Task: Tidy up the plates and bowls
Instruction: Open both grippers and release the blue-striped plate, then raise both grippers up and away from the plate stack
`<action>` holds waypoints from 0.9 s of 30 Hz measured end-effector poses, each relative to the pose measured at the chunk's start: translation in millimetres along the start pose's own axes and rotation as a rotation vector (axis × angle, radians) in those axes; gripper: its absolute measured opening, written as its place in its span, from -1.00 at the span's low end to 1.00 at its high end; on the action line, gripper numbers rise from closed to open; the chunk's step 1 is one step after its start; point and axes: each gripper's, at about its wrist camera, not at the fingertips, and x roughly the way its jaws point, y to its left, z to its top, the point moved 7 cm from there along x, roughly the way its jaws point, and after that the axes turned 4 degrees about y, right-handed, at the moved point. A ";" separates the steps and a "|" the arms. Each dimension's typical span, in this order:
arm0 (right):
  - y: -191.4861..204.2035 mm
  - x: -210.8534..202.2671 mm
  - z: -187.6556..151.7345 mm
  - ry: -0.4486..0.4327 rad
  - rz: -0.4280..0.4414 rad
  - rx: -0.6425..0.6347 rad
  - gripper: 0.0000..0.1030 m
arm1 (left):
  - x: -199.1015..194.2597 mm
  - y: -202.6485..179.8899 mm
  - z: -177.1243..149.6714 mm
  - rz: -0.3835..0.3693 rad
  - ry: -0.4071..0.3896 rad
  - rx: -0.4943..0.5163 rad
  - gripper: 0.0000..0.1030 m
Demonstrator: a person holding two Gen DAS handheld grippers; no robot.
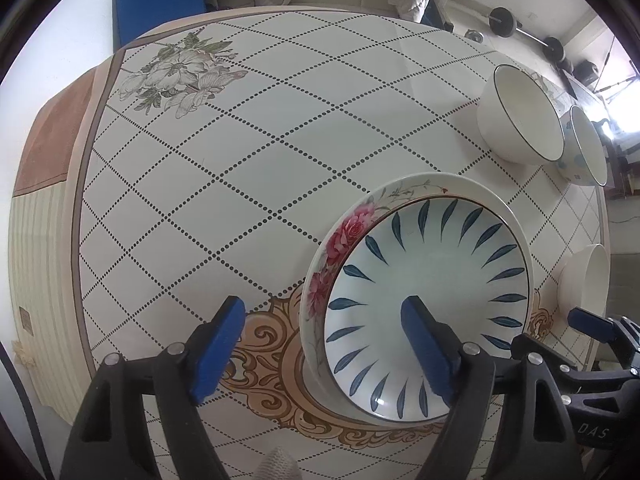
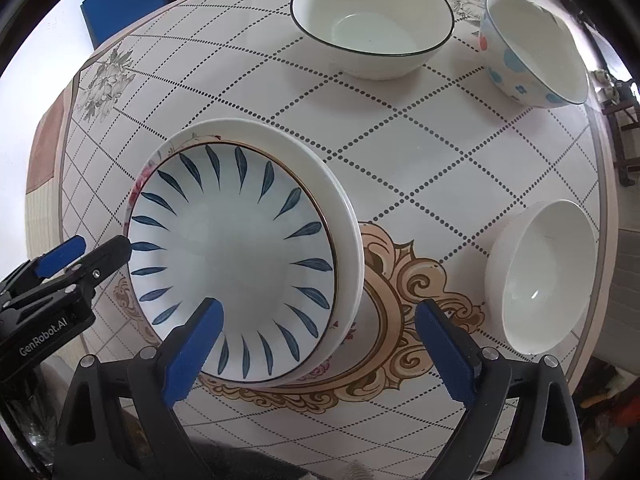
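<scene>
2 plates sit stacked at table centre, blue-leaf plate (image 2: 232, 256) atop rose plate (image 1: 340, 240), my left gripper (image 1: 324, 344) and right gripper (image 2: 316, 344) both agape above, empty; next I should nest the 3 bowls squarely, starting with the plain white bowl (image 2: 540, 276).

The leaf-pattern plate (image 2: 232, 264) lies nested on the rose plate (image 1: 344, 240), and the stack rests on the table (image 2: 400, 160) over its scrollwork medallion (image 2: 404, 320). In the right wrist view, the wide bowl (image 2: 372, 32) stands beyond the stack, the dotted bowl (image 2: 532, 52) to that bowl's right, and the plain bowl (image 2: 544, 276) right of the stack, well apart from it. All three bowls sit upright and separate.
</scene>
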 end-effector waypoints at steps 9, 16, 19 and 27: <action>2.7 -21.2 -16.7 -0.101 -0.076 -0.011 0.91 | -31.9 -18.9 -13.7 0.003 -0.104 0.004 0.69; -0.3 -72.6 -34.7 -0.242 -0.134 -0.041 0.91 | -84.4 -23.8 -35.7 0.001 -0.246 -0.028 0.70; -0.7 -99.1 -49.1 -0.303 -0.145 -0.052 0.91 | -110.8 -27.5 -48.5 0.016 -0.309 -0.026 0.70; 5.5 -160.3 -103.5 -0.408 -0.137 -0.071 0.91 | -163.7 -28.0 -87.2 0.044 -0.351 -0.020 0.70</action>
